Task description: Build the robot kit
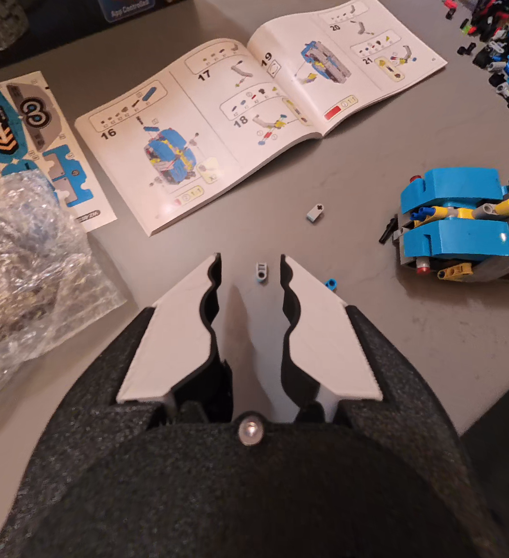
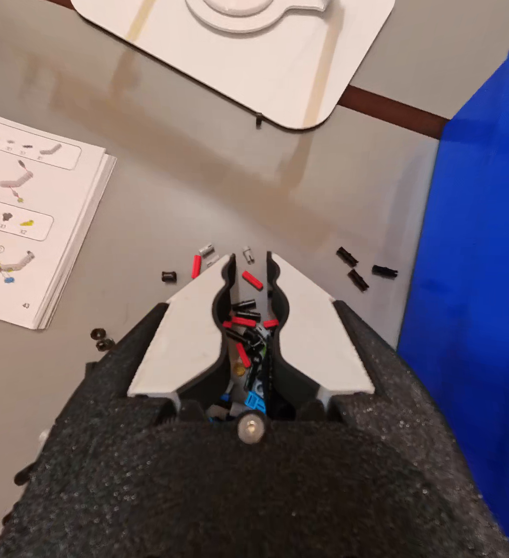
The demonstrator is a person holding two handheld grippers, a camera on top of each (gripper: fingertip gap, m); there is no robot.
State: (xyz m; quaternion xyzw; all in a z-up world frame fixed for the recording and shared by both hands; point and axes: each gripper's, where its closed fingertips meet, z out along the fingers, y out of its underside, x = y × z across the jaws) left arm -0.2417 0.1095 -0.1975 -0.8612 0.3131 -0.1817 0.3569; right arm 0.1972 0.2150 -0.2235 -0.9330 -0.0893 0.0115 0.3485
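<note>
Two claws over grey table point(image 1: 352, 169), both spread and empty: left gripper point(image 1: 250, 260) straddling small grey connector point(image 1: 261, 271), long axis running fore-aft just past tips; right gripper point(image 2: 250, 256) above loose pin pile point(image 2: 247, 332), red pin point(image 2: 252, 280) slanted between fingers.

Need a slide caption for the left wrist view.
Open left hand-held gripper hovers over small grey connector beside instruction booklet.

Both grippers look identical - speckled black foam-like body, white wedge fingers point(image 1: 183, 326) with wavy black inner pads, one silver screw point(image 1: 250, 432).
</note>
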